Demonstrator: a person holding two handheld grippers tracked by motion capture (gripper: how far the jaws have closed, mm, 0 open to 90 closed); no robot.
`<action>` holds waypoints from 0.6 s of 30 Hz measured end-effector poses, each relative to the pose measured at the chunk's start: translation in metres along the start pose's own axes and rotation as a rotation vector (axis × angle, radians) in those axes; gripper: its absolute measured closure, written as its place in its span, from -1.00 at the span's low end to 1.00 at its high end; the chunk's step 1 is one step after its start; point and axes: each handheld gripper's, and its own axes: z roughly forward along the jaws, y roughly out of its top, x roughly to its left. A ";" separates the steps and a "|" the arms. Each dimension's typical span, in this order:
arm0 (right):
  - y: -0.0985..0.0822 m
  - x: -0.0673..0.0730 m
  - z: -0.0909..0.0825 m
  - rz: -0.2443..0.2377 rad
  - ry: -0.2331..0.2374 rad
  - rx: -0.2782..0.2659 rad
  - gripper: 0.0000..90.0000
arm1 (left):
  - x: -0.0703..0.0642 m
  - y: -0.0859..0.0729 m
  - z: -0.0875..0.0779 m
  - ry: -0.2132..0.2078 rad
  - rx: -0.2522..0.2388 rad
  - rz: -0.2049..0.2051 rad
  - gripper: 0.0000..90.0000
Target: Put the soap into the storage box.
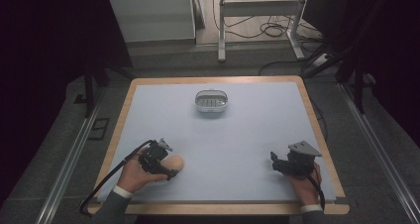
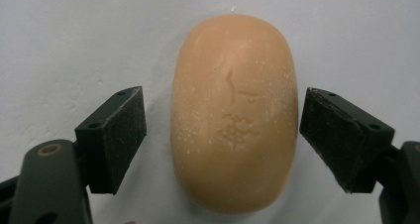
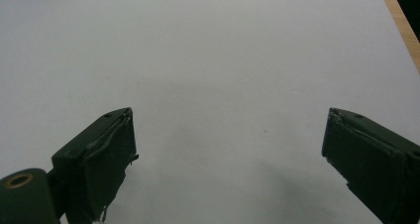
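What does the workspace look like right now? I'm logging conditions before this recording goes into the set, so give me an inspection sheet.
Surface: pale blue mat on a wood-edged table.
Job's things: tan oval soap bar lying flat; white soap dish at the far centre.
Clutter: nothing seen.
Grippers: left gripper open, jaws either side of the soap bar, with gaps; right gripper open over bare mat.
Cables: one black cable trails from the left gripper; loose cables on the floor beyond.
Surroundings: dark room, white metal frame.
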 end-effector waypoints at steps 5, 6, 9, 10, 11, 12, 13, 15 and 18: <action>0.000 0.000 0.000 0.000 -0.002 0.000 -0.85 | -0.001 0.001 0.006 0.002 0.014 0.001 -0.57; 0.000 0.000 0.000 0.000 -0.002 0.000 -0.85 | -0.001 0.002 0.007 0.005 0.017 0.004 -0.56; 0.000 0.000 0.000 0.001 -0.001 -0.001 -0.85 | -0.002 0.001 0.008 0.019 0.019 0.008 -0.49; 0.000 0.000 0.000 0.001 -0.002 -0.001 -0.85 | -0.002 0.001 0.008 0.019 0.013 0.006 -0.41; 0.000 0.000 0.000 0.001 -0.002 -0.001 -0.85 | -0.002 0.001 0.007 0.014 0.009 0.013 -0.41; 0.000 0.000 0.000 0.002 -0.002 -0.001 -0.85 | -0.003 0.001 0.007 0.013 0.004 0.014 -0.35; 0.000 0.000 0.000 0.001 -0.001 -0.001 -0.86 | -0.003 0.001 0.006 0.014 0.001 0.015 -0.29; 0.000 0.000 0.000 0.000 -0.003 0.000 -0.85 | -0.003 0.001 0.006 0.017 -0.004 0.014 -0.28; 0.000 0.000 0.000 0.001 -0.002 0.001 -0.86 | -0.002 0.001 0.006 0.024 -0.009 0.015 -0.28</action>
